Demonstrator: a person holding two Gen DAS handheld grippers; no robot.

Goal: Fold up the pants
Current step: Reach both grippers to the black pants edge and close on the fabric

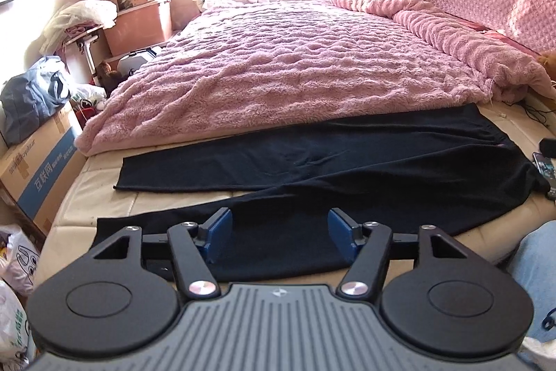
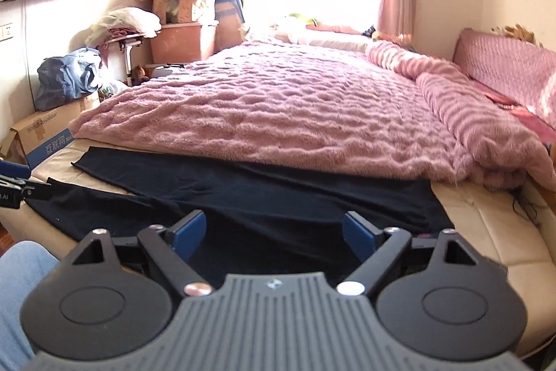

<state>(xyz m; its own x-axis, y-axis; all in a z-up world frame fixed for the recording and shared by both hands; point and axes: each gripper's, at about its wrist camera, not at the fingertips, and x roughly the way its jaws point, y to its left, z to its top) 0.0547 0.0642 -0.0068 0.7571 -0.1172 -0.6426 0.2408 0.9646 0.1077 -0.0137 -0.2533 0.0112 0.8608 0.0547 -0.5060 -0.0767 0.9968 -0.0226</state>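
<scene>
Black pants (image 1: pixel 312 159) lie spread flat on the cream mattress (image 1: pixel 100 193), legs running left, waistband at the right (image 2: pixel 399 200). The two legs part toward the left; the near leg (image 1: pixel 285 246) reaches the front edge. My left gripper (image 1: pixel 279 233) hovers over that near leg, its blue pads wide apart with nothing pinched between them. In the right wrist view, my right gripper (image 2: pixel 274 232) stands open over the pants near the waist end, jaws apart and free of cloth. The left gripper's tip (image 2: pixel 14 183) shows at the left border of that view.
A fluffy pink blanket (image 1: pixel 295 68) covers the bed behind the pants. Cardboard boxes (image 1: pixel 38 172), bags and piled bedding crowd the left side. A phone and remote (image 1: pixel 545 169) lie at the mattress's right. A person's denim-clad leg (image 2: pixel 17 287) is close by. A pink padded headboard (image 1: pixel 486 2) lines the right wall.
</scene>
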